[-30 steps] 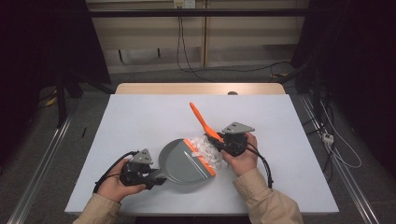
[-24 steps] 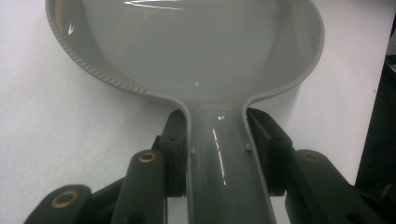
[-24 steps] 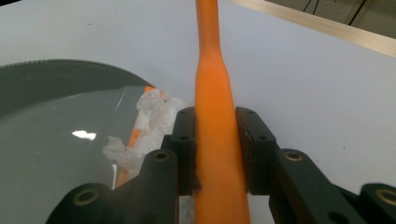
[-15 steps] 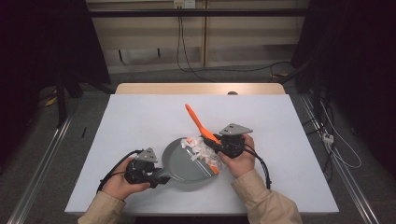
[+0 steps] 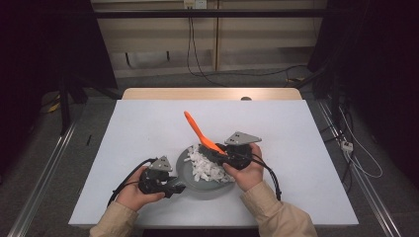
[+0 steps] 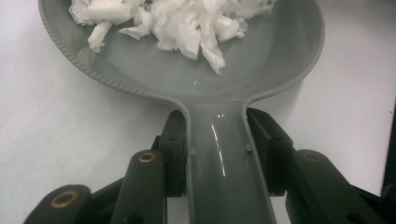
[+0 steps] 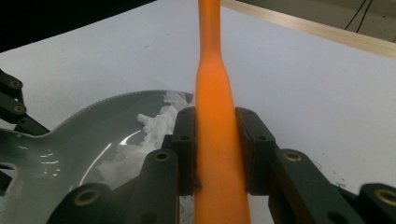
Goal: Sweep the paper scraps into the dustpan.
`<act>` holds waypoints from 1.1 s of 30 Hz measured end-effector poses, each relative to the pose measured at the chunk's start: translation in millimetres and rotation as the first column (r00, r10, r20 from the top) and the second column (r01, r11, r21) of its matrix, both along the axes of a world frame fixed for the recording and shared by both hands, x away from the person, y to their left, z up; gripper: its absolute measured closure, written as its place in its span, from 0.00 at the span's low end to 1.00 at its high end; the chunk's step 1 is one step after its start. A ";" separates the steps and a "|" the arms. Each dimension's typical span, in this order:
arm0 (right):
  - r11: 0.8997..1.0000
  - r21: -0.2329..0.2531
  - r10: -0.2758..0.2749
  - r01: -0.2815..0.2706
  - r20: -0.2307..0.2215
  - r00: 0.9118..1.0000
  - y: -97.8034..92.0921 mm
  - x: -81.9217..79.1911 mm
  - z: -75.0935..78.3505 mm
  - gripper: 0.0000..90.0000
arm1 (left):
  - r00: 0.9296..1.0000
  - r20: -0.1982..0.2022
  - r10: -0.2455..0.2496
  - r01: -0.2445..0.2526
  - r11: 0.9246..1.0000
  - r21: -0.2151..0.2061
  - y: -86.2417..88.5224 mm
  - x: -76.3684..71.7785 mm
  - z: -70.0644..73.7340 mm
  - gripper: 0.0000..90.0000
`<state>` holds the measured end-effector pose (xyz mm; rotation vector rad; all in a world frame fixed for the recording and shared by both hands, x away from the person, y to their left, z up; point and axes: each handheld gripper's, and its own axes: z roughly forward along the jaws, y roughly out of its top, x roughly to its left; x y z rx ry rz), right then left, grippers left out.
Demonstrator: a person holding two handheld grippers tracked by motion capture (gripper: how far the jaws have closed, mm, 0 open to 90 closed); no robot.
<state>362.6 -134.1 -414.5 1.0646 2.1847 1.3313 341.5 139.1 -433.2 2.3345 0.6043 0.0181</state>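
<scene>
Rectangular table (image 5: 148, 128) with a white top and a bare wooden strip along the 12 o'clock edge. Directly on the white surface, toward 6 o'clock of centre: a grey pan (image 5: 190, 181), handle out toward 8 o'clock, bowl heaped with white shreds (image 5: 210, 167). Rest of the white surface plain at 9, 12 and 3 o'clock. A small dark knob (image 5: 245, 98) at the 12 o'clock edge.

— Stock count, please?
— One grey plastic frying pan (image 5: 195, 178). One orange plastic spatula (image 5: 198, 131). Two black two-jaw grippers: left gripper (image 5: 174, 187), right gripper (image 5: 213, 152).
— The white shredded scraps (image 5: 207, 168)?
— One heap; pieces too many to count.
</scene>
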 end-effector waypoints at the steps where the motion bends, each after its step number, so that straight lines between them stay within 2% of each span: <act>1: 1.000 0.011 0.002 -0.002 -0.004 1.000 0.1 -0.1 0.3 0.80 | 1.000 0.005 0.002 -0.002 1.000 -0.001 -1.4 0.0 -1.2 0.68; 3: 1.000 0.020 0.010 -0.010 -0.010 1.000 -0.3 -0.1 1.5 0.80 | 1.000 0.014 0.002 -0.002 1.000 0.011 -3.0 -0.6 -2.6 0.67; 5: 1.000 0.010 0.001 -0.001 0.004 1.000 -1.6 -0.7 4.0 0.80 | 1.000 0.015 0.008 -0.008 1.000 0.009 -3.9 -2.2 -3.4 0.65; 8: 1.000 0.023 -0.011 0.010 0.019 1.000 -6.4 -0.6 8.8 0.80 | 1.000 0.024 0.021 -0.021 1.000 0.008 -3.8 -3.4 -2.0 0.61; 9: 1.000 0.027 -0.017 0.016 0.022 1.000 -8.2 -0.5 10.1 0.80 | 0.999 0.042 0.033 -0.034 0.999 0.018 -4.1 -4.5 -2.1 0.60; 10: 0.999 0.034 -0.022 0.021 0.023 0.999 -9.9 -0.1 11.0 0.80 | 0.998 0.043 0.036 -0.037 0.999 0.018 -4.3 -4.9 -2.2 0.60; 14: 0.998 0.051 -0.040 0.039 0.021 0.999 -16.1 2.2 11.9 0.80 | 0.998 0.030 0.049 -0.049 0.999 0.007 -3.6 -4.6 -3.8 0.63; 18: 0.996 0.063 -0.065 0.063 0.027 0.998 -22.9 4.3 13.7 0.80 | 0.998 0.034 0.049 -0.050 0.998 0.024 -1.8 -4.4 -2.8 0.69; 21: 0.994 0.068 -0.084 0.082 0.029 0.996 -28.1 7.2 13.4 0.80 | 0.999 0.015 0.040 -0.040 0.999 0.016 -0.3 -2.7 -2.7 0.69; 25: 0.993 0.039 -0.109 0.108 0.041 0.993 -34.0 9.9 10.4 0.80 | 0.999 0.006 0.051 -0.051 0.999 0.010 3.5 -1.3 -0.8 0.69; 27: 0.992 0.034 -0.123 0.122 0.032 0.992 -36.9 11.8 5.7 0.80 | 0.999 0.005 0.050 -0.050 0.999 0.011 4.5 -0.8 -0.9 0.69; 33: 0.992 -0.042 -0.120 0.119 -0.019 0.993 -40.0 18.6 -7.5 0.79 | 0.999 0.001 0.041 -0.041 0.999 0.014 4.4 -0.9 -1.2 0.69</act>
